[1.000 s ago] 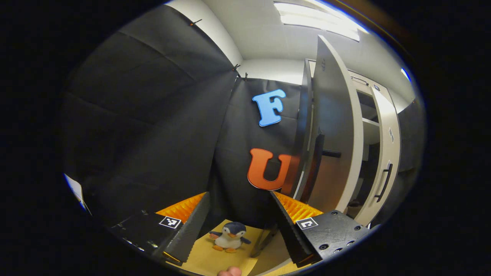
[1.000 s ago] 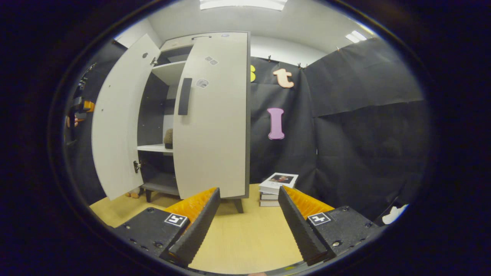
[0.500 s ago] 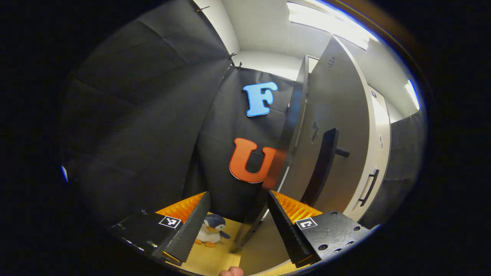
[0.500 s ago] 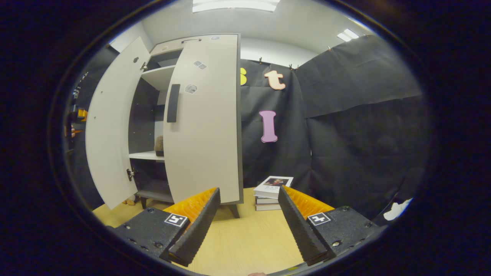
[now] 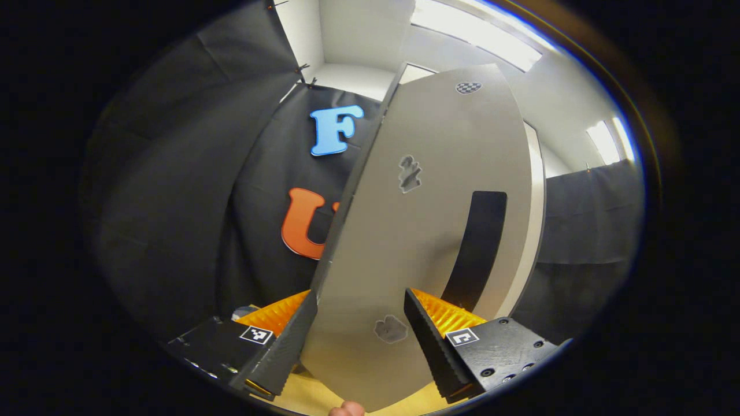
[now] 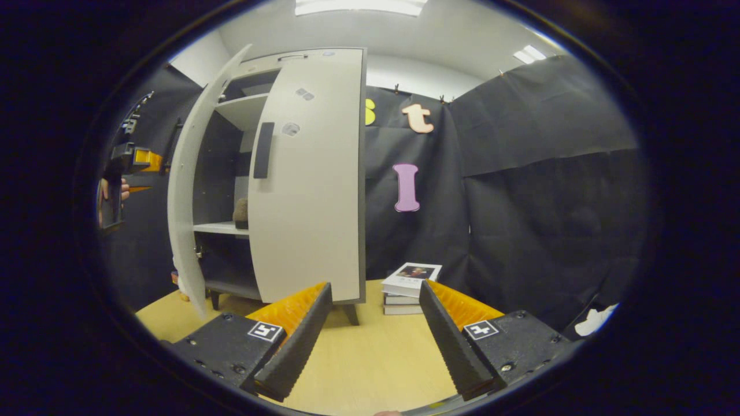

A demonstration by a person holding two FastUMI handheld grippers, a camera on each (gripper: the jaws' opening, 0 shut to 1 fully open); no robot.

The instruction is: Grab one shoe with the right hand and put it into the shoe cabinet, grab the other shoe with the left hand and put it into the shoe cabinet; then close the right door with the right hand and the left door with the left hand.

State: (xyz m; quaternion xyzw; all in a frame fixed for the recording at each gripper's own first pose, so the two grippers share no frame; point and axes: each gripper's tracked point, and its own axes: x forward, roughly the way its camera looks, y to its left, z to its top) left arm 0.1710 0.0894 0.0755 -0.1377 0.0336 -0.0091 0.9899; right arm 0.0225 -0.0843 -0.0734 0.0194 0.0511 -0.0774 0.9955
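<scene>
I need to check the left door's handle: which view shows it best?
The left gripper view: the left door faces the camera close up, its dark handle plain. In the right gripper view that door stands edge-on, its handle a thin dark strip.

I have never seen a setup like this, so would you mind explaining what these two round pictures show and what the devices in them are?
No robot here: a person carries a two-finger hand-held gripper in each hand, with a fisheye camera riding on each. The left gripper view looks past the left hand-held gripper, open and empty, straight at the left door of the shoe cabinet with its dark handle. The right gripper view looks past the right hand-held gripper, also open and empty, at the whole shoe cabinet: right door shut, left one ajar, a shoe on a shelf. A stack of books sits on the wooden floor.
</scene>
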